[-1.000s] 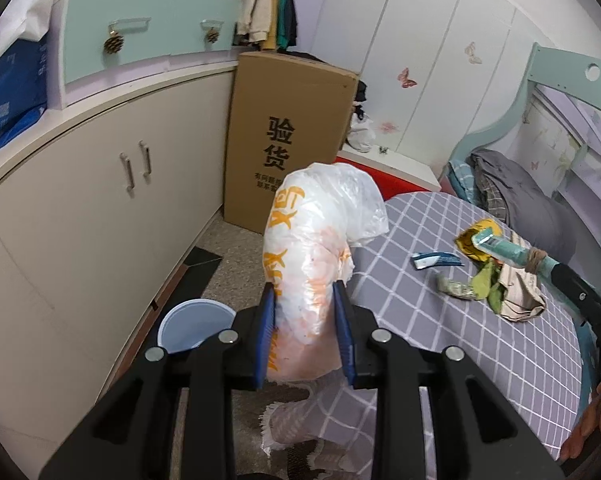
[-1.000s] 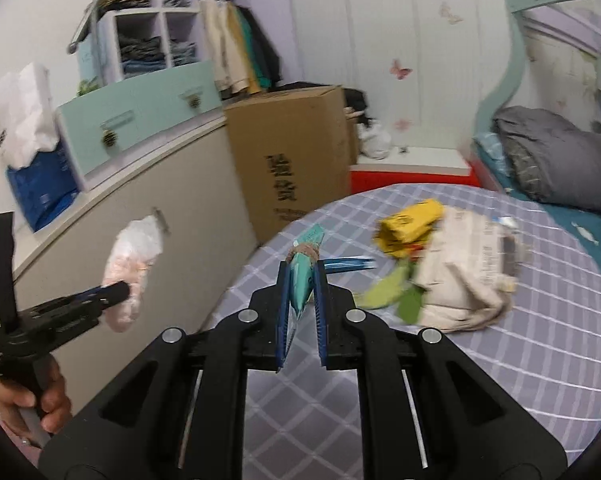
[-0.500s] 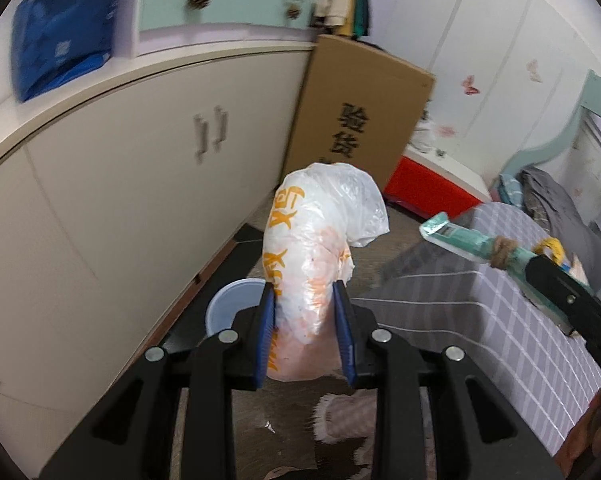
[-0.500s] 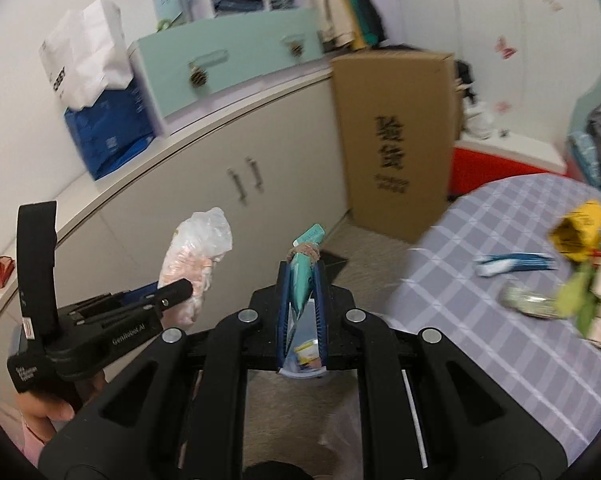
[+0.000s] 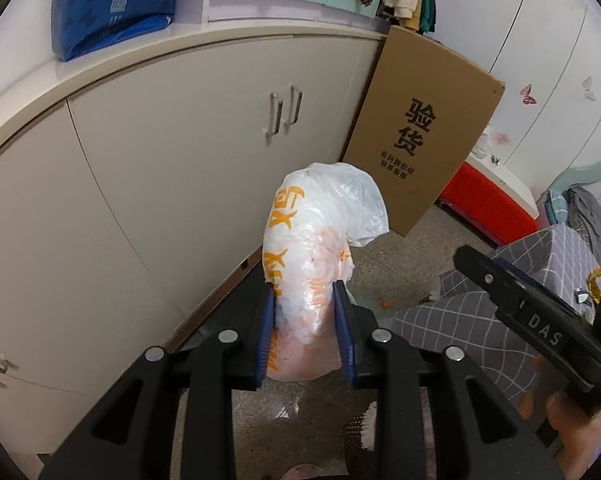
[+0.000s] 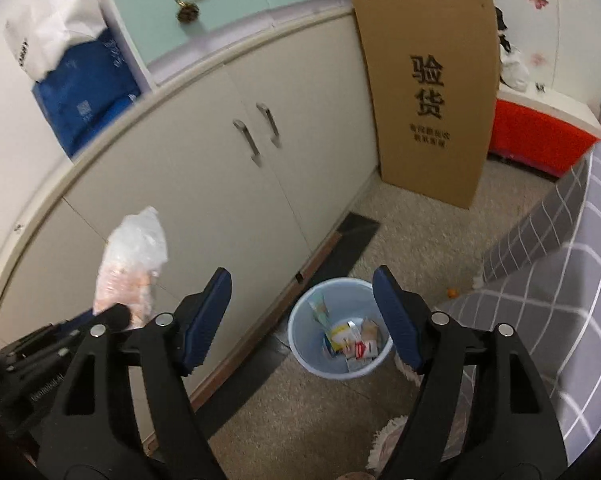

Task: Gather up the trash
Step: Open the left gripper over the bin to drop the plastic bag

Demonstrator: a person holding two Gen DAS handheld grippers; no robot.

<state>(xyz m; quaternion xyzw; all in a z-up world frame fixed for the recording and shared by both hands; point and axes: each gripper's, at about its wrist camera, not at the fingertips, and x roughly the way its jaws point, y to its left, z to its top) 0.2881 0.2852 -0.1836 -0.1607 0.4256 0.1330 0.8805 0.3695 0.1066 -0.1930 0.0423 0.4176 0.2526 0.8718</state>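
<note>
Right gripper (image 6: 302, 316) just opened, empty, above bin (image 6: 340, 328). Left gripper (image 5: 305, 336) clamping bag (image 5: 316, 264), off to side; release here risks floor.

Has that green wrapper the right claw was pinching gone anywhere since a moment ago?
Yes. The right gripper has just been opening, nothing between its jaws now; a green wrapper lies in the blue bin by the cupboard.

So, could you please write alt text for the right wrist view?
The right gripper, jaws just opened and empty, hangs above a pale blue bin of wrappers on the floor. At left, the left gripper holds a crumpled plastic bag beside beige cabinets.
</note>
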